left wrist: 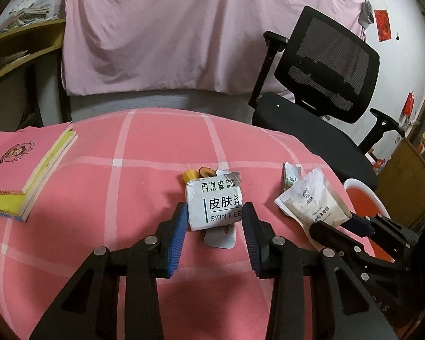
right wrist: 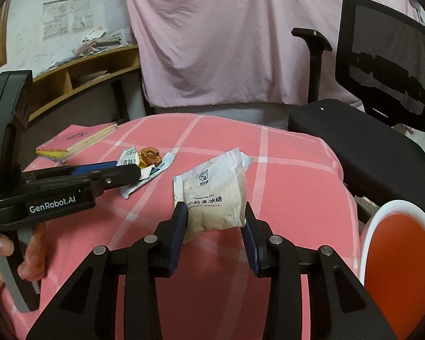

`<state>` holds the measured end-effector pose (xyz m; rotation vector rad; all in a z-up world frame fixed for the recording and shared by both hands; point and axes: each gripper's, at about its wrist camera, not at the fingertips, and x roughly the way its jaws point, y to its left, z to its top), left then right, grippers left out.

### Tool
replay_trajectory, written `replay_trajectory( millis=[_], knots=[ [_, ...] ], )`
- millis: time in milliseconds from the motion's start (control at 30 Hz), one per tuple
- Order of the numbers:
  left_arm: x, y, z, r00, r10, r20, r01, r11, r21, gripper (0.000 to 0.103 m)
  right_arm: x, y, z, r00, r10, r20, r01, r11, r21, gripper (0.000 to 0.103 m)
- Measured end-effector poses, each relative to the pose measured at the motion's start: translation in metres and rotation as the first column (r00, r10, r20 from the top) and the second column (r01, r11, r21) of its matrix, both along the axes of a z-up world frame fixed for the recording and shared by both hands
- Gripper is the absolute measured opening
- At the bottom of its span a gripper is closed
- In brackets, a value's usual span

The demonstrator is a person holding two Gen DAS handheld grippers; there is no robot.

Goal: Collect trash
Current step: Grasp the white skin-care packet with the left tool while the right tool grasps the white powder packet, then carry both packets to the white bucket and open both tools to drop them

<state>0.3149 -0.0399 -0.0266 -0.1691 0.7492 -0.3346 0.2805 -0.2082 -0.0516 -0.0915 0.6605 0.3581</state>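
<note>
Pink checked counter (left wrist: 113,175): my left gripper (left wrist: 214,215) stands open astride the skincare sachet (left wrist: 213,205); my right gripper (right wrist: 215,217), open too, flanks the sugar bag (right wrist: 212,192), both dead ahead.

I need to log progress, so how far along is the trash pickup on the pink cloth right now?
Nothing looks binned yet. In hand: the left gripper brackets the white skincare packet and the right gripper brackets the sugar pouch, both packets on the cloth, jaws open. Left: the food scraps, the torn wrappers, then dropping everything into the red bin.
</note>
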Motion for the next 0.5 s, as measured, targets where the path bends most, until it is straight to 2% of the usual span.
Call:
replay_trajectory(
  millis=[233, 500],
  knots=[
    [-0.009, 0.003, 0.004, 0.999, 0.025, 0.039, -0.024, 1.0, -0.014, 0.033, -0.004, 0.0, 0.002, 1.0, -0.005, 0.019, 0.005, 1.0, 0.015, 0.035],
    [-0.046, 0.025, 0.021, 0.974, 0.111, 0.197, -0.088, 0.989, -0.12, 0.033, -0.027, -0.006, 0.017, 0.989, 0.006, 0.151, -0.016, 0.998, 0.062, 0.035]
  ],
)
